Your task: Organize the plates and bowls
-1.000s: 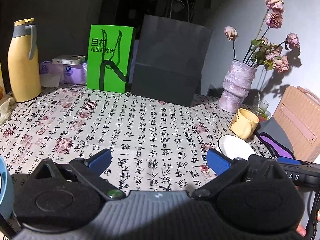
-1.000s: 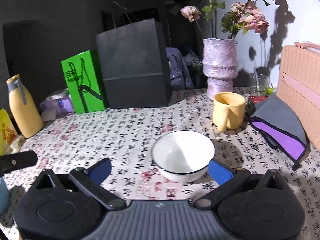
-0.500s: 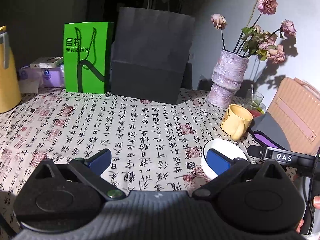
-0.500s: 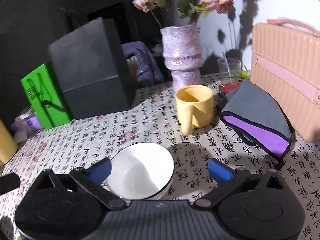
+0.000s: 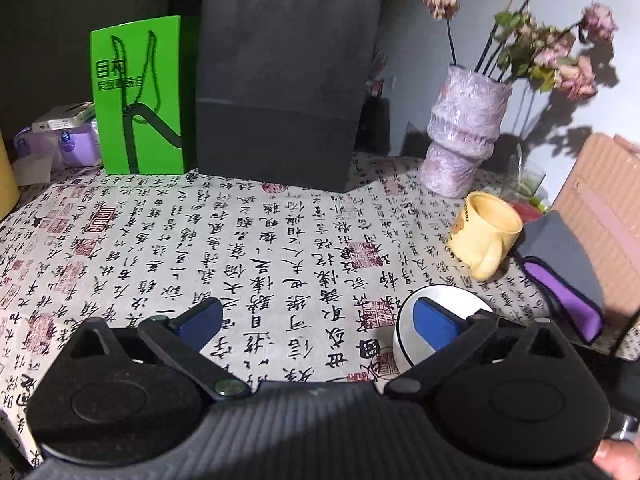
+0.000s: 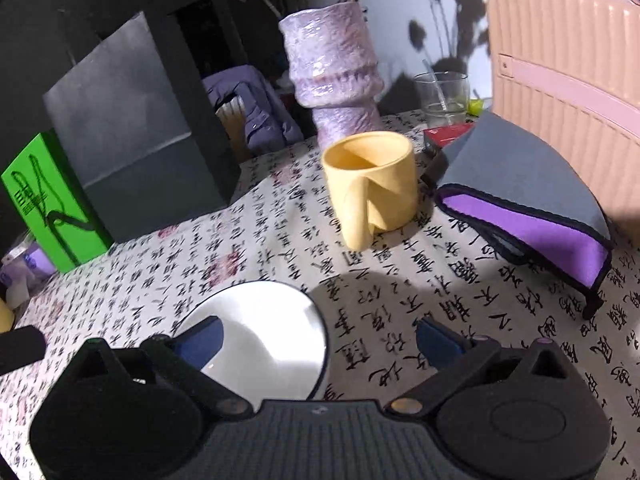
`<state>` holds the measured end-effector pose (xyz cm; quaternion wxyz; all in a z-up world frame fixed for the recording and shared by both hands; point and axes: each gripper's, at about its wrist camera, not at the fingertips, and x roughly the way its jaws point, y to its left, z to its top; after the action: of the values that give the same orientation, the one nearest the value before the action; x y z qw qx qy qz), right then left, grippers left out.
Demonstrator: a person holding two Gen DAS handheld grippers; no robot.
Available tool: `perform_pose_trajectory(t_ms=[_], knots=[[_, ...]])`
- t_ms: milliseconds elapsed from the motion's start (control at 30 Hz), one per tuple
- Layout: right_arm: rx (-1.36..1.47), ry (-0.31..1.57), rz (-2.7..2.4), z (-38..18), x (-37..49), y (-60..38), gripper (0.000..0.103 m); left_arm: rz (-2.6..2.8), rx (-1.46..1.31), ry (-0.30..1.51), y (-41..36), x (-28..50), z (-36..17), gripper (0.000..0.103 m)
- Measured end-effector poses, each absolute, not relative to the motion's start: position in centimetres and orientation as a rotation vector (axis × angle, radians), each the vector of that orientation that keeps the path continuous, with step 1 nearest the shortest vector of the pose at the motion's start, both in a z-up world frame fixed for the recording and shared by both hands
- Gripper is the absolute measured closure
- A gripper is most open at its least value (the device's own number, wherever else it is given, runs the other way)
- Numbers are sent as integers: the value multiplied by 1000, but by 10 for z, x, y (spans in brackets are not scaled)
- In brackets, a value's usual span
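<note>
A white bowl with a dark rim stands on the calligraphy-print tablecloth. In the right wrist view my right gripper is open above it; the left blue pad hangs over the bowl's inside and the right pad is outside the rim. In the left wrist view the same bowl sits at lower right, partly hidden behind the right blue pad of my open left gripper, which holds nothing.
A yellow mug stands just beyond the bowl, with a grey-and-purple pouch, a pink case, a glass and a lilac vase nearby. A black paper bag and green bag stand at the back.
Both grippers have swung right and closed in on the bowl. In the right wrist view the bowl has slid from centre to under the left pad.
</note>
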<state>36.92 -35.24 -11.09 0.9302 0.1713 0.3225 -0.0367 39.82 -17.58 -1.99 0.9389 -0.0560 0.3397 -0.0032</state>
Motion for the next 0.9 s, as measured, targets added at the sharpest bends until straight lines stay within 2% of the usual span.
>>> perform_pose_trajectory(t_ms=[267,433,567,633,767,900], knots=[[352,704,-54,-128,374,-350,15,11,-95,746,-200,425,-44,0],[350,697,-34,-130,371,-346,19,10,-80,784,-212,435,-58,0],[385,726,-31,-137,373,-349,41,-20,-94,816,-218,441,-67,3],[399,729,-23,-138,372,-349,46,-22,-97,833,-221,443,-71,10],[406,730,-11,-140,372,-350,50,-30,-117,852,-224,448,-77,17],[424,741,-6,-143,374,-352,62,-23,-132,882,-224,454,-84,36]])
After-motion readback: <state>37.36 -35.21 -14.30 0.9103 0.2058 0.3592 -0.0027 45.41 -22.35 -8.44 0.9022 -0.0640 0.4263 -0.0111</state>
